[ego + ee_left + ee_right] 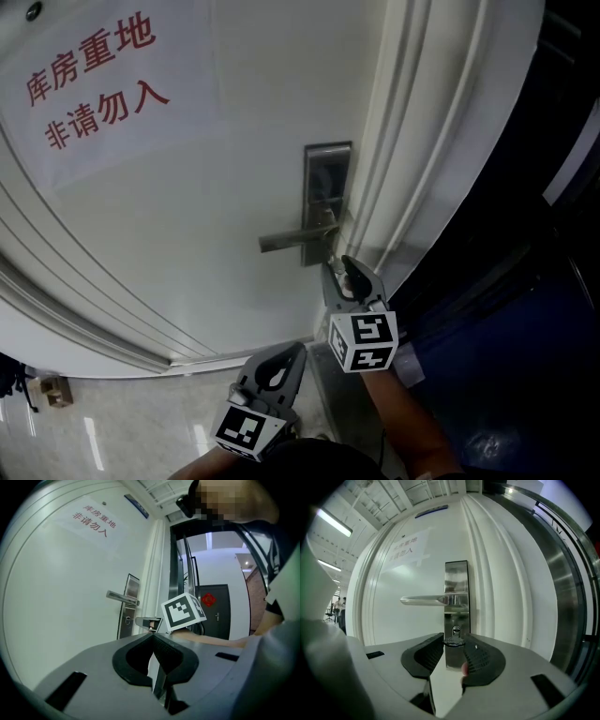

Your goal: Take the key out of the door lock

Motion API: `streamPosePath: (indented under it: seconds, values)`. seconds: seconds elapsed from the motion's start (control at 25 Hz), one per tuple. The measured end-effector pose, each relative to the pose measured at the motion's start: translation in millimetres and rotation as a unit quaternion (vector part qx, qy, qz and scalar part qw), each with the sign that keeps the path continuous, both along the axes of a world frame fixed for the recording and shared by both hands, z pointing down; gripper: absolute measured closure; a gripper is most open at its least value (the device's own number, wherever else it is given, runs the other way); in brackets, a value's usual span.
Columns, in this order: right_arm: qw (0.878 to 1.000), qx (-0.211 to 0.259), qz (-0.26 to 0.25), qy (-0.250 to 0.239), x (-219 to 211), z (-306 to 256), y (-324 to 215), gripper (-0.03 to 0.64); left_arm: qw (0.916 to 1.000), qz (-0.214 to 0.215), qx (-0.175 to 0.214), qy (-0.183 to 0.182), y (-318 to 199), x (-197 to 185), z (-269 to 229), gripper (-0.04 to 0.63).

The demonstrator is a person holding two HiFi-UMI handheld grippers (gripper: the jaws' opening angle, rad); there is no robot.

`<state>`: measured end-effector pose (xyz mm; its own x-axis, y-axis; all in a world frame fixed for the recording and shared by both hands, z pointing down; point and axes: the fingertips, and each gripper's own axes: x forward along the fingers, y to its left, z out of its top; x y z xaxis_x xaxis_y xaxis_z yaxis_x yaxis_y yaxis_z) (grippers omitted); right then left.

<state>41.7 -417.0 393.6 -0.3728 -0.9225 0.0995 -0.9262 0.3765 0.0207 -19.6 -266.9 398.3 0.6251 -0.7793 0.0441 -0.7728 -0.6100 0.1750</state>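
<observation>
The dark key head [453,642] lies flat between my right gripper's [454,644] two pads, which press on its two edges. It sits just in front of and below the keyhole [456,630] in the steel lock plate [456,588]; the blade is hidden, so I cannot tell if it is still in the lock. In the head view the right gripper [349,277] points up at the plate [326,187], under the lever handle [291,239]. My left gripper [277,361] hangs lower and further back, shut and empty, its tips [153,637] meeting.
The white door carries a paper sign [94,80] with red characters. The moulded door frame [412,141] runs right beside the lock plate. Pale floor tiles [141,422] show below. A dark door [211,606] with a red ornament stands down the corridor.
</observation>
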Motion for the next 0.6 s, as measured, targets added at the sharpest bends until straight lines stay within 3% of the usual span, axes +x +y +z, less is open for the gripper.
streamPosePath:
  seconds: [0.6]
  values:
    - [0.997,0.05,-0.054,-0.027,18.9,-41.7,115.9,0.477,0.9996,-0.014,0.023,-0.002,45.6,22.4,-18.0,0.591]
